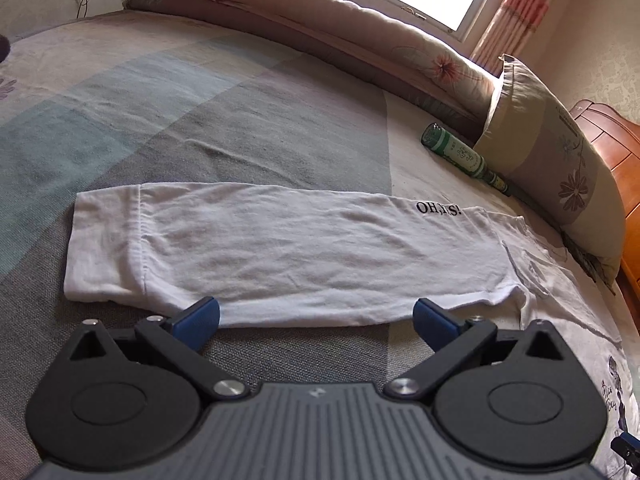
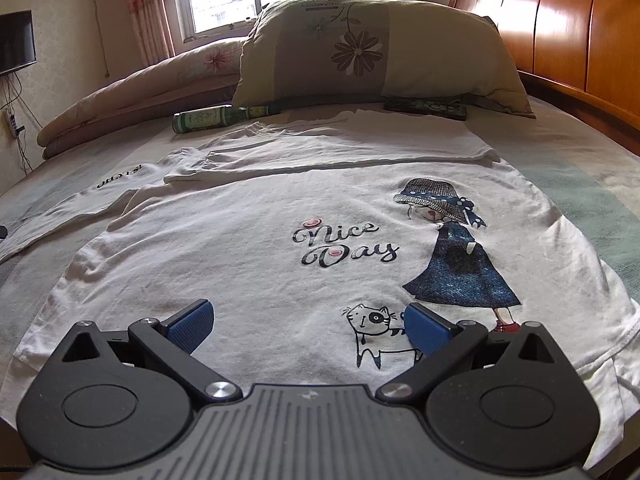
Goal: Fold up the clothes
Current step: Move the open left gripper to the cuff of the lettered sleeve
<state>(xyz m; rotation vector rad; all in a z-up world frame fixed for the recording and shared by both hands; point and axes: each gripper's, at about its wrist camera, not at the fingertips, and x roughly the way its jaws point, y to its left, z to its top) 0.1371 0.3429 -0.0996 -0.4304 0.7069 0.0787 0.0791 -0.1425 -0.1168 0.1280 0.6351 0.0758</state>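
Note:
A white long-sleeved shirt (image 2: 248,248) lies flat on the bed, its front printed with "Nice Day", a girl in a blue dress and a cat. One sleeve (image 1: 260,252) stretches out sideways, with "OH,YES!" lettered near the shoulder. The other sleeve (image 2: 344,140) is folded across the upper chest. My left gripper (image 1: 316,314) is open, just short of the outstretched sleeve's near edge, with nothing between its blue pads. Over the shirt's lower front, my right gripper (image 2: 308,322) hangs open, also holding nothing.
A green bottle (image 2: 216,119) lies by a flowered pillow (image 2: 372,52) at the head of the bed. A rolled quilt (image 1: 304,28) runs under the window. A wooden headboard (image 2: 560,16) stands at the right. The checked bedsheet (image 1: 160,100) lies bare beyond the sleeve.

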